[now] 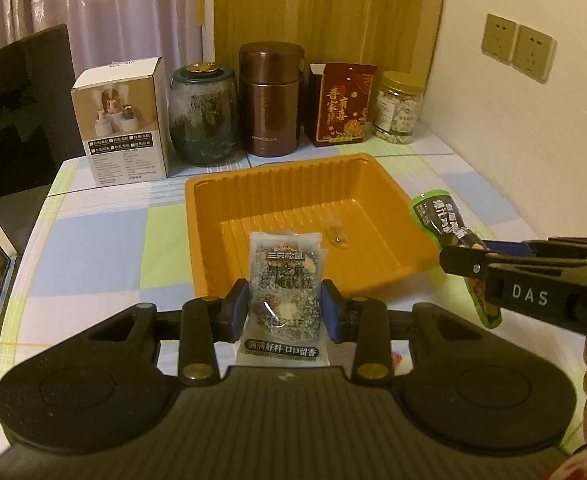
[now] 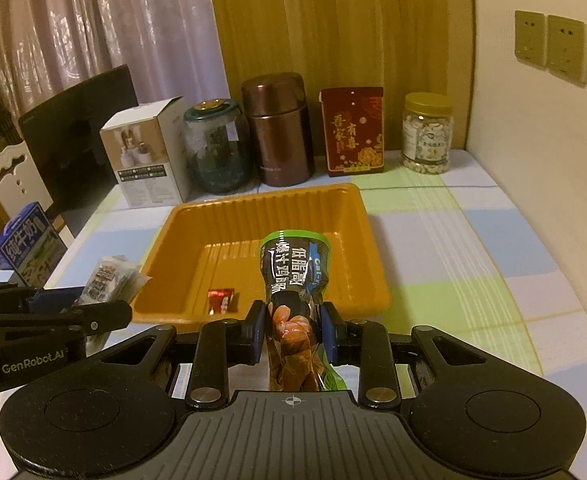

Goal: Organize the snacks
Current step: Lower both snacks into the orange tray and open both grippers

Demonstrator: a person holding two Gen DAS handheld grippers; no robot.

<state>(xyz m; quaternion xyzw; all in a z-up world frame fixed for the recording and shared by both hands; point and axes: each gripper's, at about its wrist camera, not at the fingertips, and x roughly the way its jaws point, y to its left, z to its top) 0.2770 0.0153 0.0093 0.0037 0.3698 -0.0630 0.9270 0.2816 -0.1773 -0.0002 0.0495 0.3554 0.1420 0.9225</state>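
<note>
Left tool is gripping the clear speckled snack packet | right tool is gripping the green-and-black snack pouch | both are hanging near the orange plastic tray | risk: slippery wrappers could be sliding out, landing on the surface.

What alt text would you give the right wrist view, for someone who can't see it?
The right gripper clamps a green and black snack pouch over the near edge of an orange tray holding one small red candy. At left, the left gripper holds a grey packet.
</note>
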